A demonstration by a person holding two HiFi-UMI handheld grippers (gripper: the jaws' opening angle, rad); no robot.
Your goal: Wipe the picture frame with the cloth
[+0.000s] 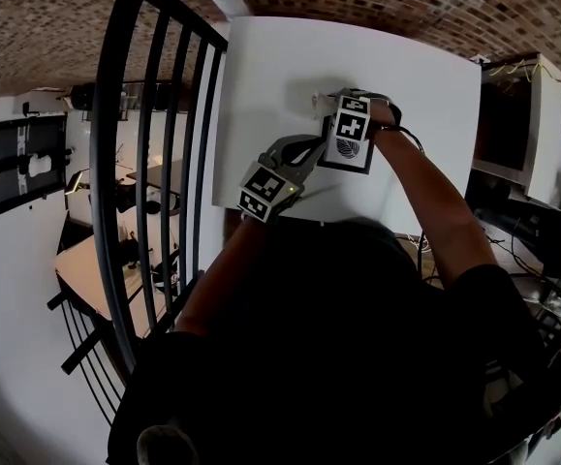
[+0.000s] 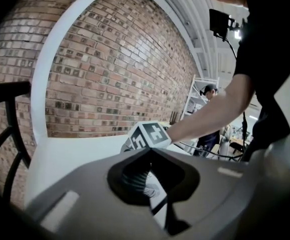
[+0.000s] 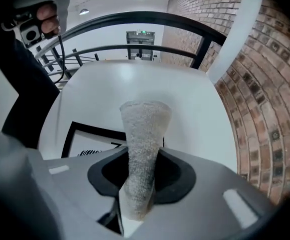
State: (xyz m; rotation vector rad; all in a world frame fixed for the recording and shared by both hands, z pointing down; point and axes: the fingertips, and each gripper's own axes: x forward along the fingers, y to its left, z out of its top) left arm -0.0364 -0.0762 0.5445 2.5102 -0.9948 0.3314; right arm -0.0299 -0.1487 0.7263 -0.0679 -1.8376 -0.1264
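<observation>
Picture frame (image 3: pixel 87 141) first: it lies flat on the white worktop (image 3: pixel 185 99), just below and to the left of my right claw (image 3: pixel 137 199). It has a black border and a pale mount, and a swirl print shows at the edge of my housing. From the head view, the frame (image 1: pixel 350 153) sits right under the right claw's marker cube, at the far end of both my reaches.

The right claw is clamped on the cloth (image 3: pixel 143 144), a pale terry roll. It sticks straight out ahead of the jaws and flares at the free end. I'd say it's held like that so the loose end meets the frame before any hard part of the claw does. The cloth tip hangs above the worktop just past the frame's far border, and I can't tell whether it touches.

Now the left claw (image 2: pixel 160 204). The print and the black border run right into its slot, so I read it as closed on the frame's near edge. That pins the frame so it won't skate while I wipe.

There's no tray, box or bin near either claw, so nothing is being held in anything.

Further out, a black railing (image 1: pixel 154 163) runs to the left of the left claw, and a brick wall (image 2: pixel 114 74) lies beyond the worktop.
</observation>
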